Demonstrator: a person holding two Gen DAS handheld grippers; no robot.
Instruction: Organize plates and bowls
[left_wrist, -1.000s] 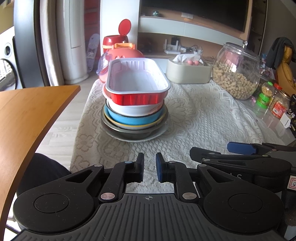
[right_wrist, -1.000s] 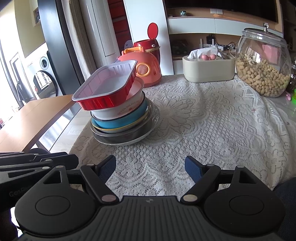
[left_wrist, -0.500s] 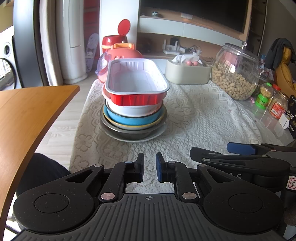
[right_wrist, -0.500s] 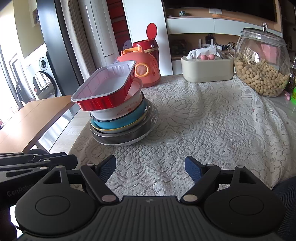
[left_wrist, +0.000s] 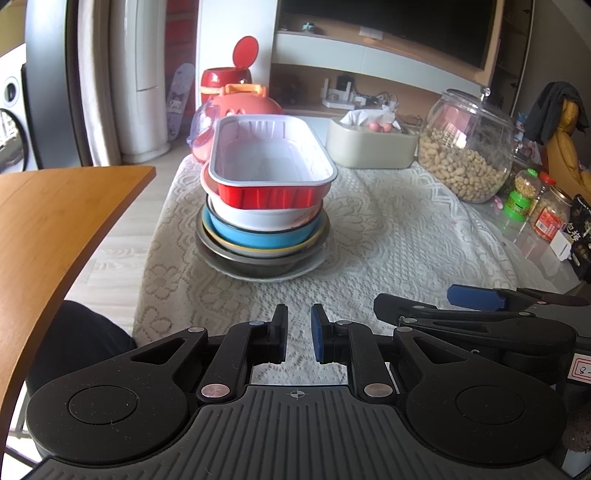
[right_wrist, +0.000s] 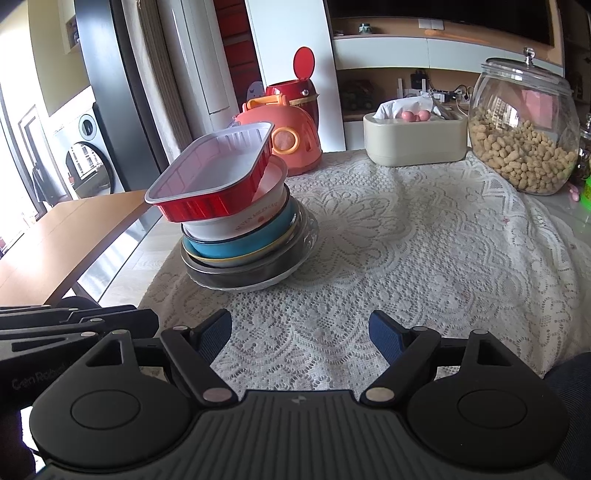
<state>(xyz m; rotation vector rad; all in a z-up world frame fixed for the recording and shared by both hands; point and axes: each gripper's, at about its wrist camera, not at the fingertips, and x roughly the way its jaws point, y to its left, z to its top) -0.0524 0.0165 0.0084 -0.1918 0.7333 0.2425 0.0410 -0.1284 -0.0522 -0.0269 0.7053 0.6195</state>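
So nothing's really moved this last second, the stack (left_wrist: 264, 218) of bowls and plates still sits on the worktop (right_wrist: 424, 251), left gripper (left_wrist: 298, 334) narrow and empty, right gripper (right_wrist: 300, 336) wide, looks basically done.

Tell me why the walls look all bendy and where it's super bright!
Left wrist view: the fisheye lens bows the fridge edge and wooden table. Right wrist view: the window at far left is glared white, while the stack of bowls stays sharp.
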